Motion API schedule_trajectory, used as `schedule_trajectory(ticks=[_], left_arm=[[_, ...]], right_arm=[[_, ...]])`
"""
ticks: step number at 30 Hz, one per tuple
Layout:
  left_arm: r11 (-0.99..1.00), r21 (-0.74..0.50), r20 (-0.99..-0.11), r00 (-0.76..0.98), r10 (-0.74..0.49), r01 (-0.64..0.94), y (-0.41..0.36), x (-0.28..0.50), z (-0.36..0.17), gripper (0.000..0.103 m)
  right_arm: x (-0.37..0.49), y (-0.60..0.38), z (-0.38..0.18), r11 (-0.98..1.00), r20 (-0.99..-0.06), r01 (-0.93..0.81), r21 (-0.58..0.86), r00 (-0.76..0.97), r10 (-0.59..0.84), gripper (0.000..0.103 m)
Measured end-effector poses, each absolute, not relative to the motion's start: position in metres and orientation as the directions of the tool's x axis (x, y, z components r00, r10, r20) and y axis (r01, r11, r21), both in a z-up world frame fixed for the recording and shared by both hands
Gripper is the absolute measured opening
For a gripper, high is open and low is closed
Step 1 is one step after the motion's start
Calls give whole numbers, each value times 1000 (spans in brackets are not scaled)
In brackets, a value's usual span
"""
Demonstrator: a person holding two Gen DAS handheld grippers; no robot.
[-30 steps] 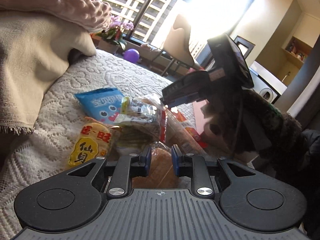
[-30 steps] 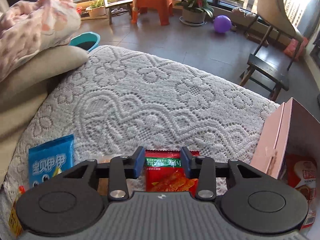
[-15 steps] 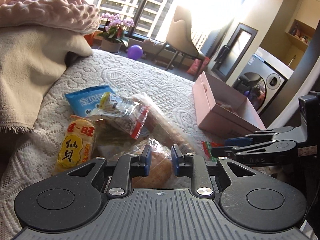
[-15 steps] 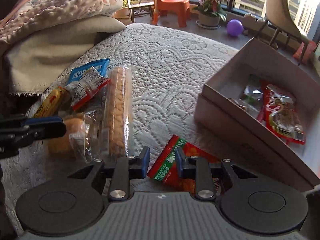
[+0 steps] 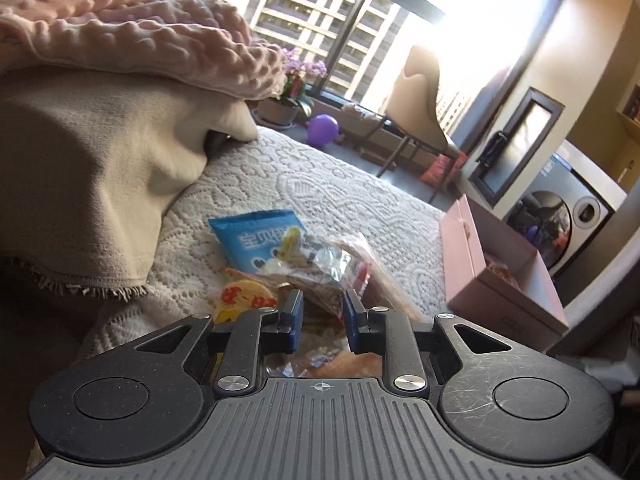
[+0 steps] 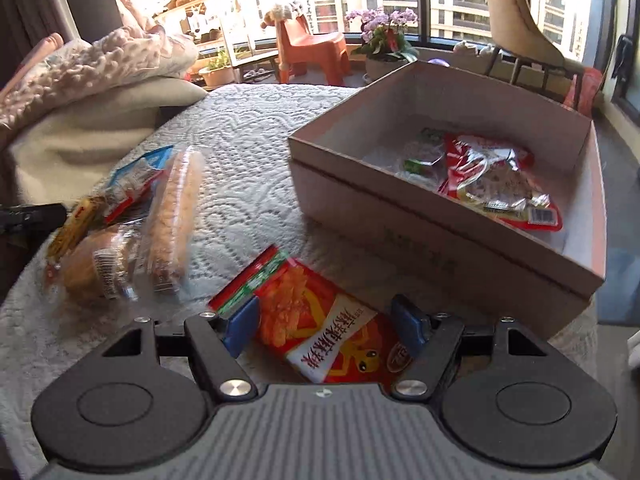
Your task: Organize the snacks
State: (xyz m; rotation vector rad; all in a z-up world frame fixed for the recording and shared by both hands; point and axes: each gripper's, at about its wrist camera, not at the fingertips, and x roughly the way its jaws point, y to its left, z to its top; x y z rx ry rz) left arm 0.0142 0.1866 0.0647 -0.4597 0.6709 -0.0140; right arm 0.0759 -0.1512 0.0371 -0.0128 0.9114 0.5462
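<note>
White lace bedspread (image 6: 248, 184) carries a scatter of snacks beside a pink cardboard box (image 6: 420, 236), which stands open near the bed's edge. Inside the box lie a red foil packet (image 6: 496, 176) and a clear packet with green print (image 6: 420, 160). The right gripper (image 6: 326, 326) hovers over a red-and-orange snack packet (image 6: 316, 320) lying flat on the bedspread just in front of the box; its fingers are spreading apart, the packet between them but not pressed by the blue pads. To the left sits a loose heap: a long wrapped biscuit roll (image 6: 172, 216), a wrapped bun (image 6: 100, 264), a blue packet (image 5: 256, 236) and a yellow rice-cracker packet (image 5: 244, 300). The left gripper (image 5: 322, 316) is over this heap with its fingers drawn close together; whether the clear wrapper between them is gripped cannot be told. A beige blanket (image 5: 92, 184) and a pink bobbled throw (image 5: 132, 40) are piled behind the snacks.
</note>
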Motion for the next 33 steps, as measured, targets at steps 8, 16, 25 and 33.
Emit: schedule_trajectory(ticks=[8,16,25,33], left_arm=[[824,-499,-660,734,-160,-269,201,73,48,25],[909,-375,-690,709,-144,-181,175,118,41,34],[985,-175,-724,678,-128,-1,130,154,42,39],[992,65,-726,688,-28,109,74,182,37,45]], right_arm=[[42,-138,26,853,-735,-487,187,507,451,72],[23,-125,14,855,-676,-514,68,607,418,84],[20,-124,13,853,-675,-519,57,610,416,86],[17,-124,13,855,-670,-515,54,617,414,86]])
